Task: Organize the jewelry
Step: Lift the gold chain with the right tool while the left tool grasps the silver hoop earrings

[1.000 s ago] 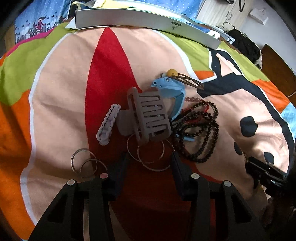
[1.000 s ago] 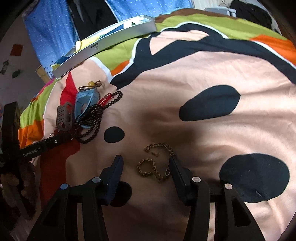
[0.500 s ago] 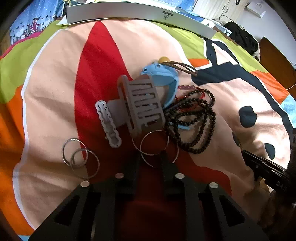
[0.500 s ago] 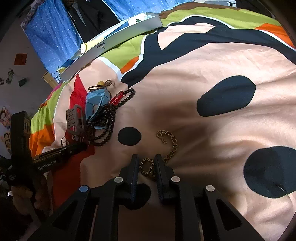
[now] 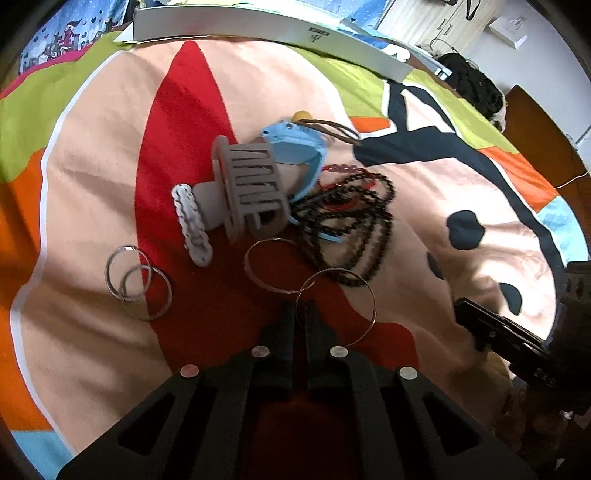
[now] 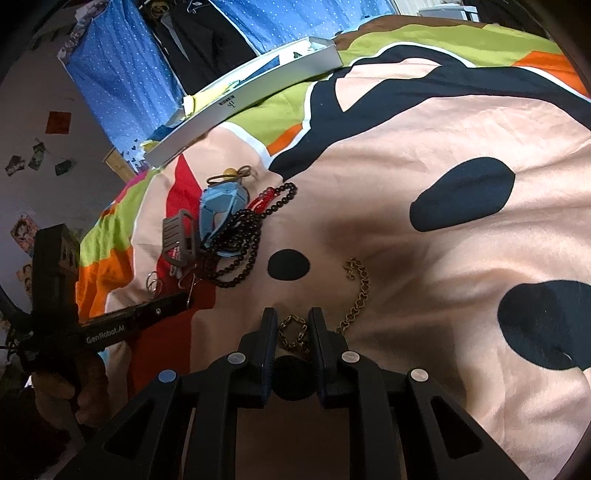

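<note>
In the left wrist view my left gripper (image 5: 300, 308) is shut on a thin silver hoop (image 5: 341, 295), lifted off the bedspread and linked to a second hoop (image 5: 271, 264). Beyond lie a grey hair claw (image 5: 251, 188), a white chain clip (image 5: 192, 225), a blue clip (image 5: 295, 147), black beads (image 5: 351, 225) and two small silver rings (image 5: 136, 280). In the right wrist view my right gripper (image 6: 292, 319) is shut on a gold chain (image 6: 295, 332), whose free end (image 6: 360, 284) trails away to the right across the fabric.
A long grey box (image 5: 266, 26) lies along the far edge of the colourful bedspread (image 5: 92, 147). In the right wrist view the left gripper (image 6: 122, 325) and a hand (image 6: 74, 391) sit at the left. A dark bundle (image 5: 476, 88) rests far right.
Both grippers went from open to shut. The left one took the silver hoop and lifted it; the right one closed on the gold chain and pulled it back, so the chain stretched out.
</note>
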Demonstrator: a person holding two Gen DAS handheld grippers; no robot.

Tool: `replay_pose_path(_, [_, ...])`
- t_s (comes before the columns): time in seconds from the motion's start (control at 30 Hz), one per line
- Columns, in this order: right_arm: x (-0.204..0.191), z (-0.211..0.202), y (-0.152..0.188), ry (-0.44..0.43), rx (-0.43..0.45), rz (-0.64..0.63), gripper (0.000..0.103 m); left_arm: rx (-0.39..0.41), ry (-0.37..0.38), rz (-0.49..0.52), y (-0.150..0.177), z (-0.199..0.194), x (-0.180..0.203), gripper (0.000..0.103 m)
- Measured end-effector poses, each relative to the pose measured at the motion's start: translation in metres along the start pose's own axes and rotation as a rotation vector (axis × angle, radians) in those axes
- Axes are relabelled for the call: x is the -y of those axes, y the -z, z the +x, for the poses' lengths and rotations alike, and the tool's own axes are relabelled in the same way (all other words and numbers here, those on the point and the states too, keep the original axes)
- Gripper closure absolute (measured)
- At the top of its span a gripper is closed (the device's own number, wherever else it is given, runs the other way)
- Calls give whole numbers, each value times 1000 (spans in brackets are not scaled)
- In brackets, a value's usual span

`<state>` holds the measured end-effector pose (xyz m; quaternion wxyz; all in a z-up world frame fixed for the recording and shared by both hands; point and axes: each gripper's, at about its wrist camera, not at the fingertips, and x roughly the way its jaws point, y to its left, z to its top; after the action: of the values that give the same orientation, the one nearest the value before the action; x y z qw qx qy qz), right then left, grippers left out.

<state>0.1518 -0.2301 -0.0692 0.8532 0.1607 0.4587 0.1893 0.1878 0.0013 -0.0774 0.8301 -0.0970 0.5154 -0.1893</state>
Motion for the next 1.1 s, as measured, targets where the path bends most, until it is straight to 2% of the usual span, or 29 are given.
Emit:
replay_pose_path(0.27, [-11,-8,5,-45,8,-24,86,-5,84,-19,13,-17,15,103])
replay_pose_path(0.7, [-21,-33,-15,-168,56,-5,87,42,78,-25,15,-46,26,103])
replay_pose_path(1.1, [-8,-53,-36,-164,93,21,87,83,76,-34,7,-60,27,103])
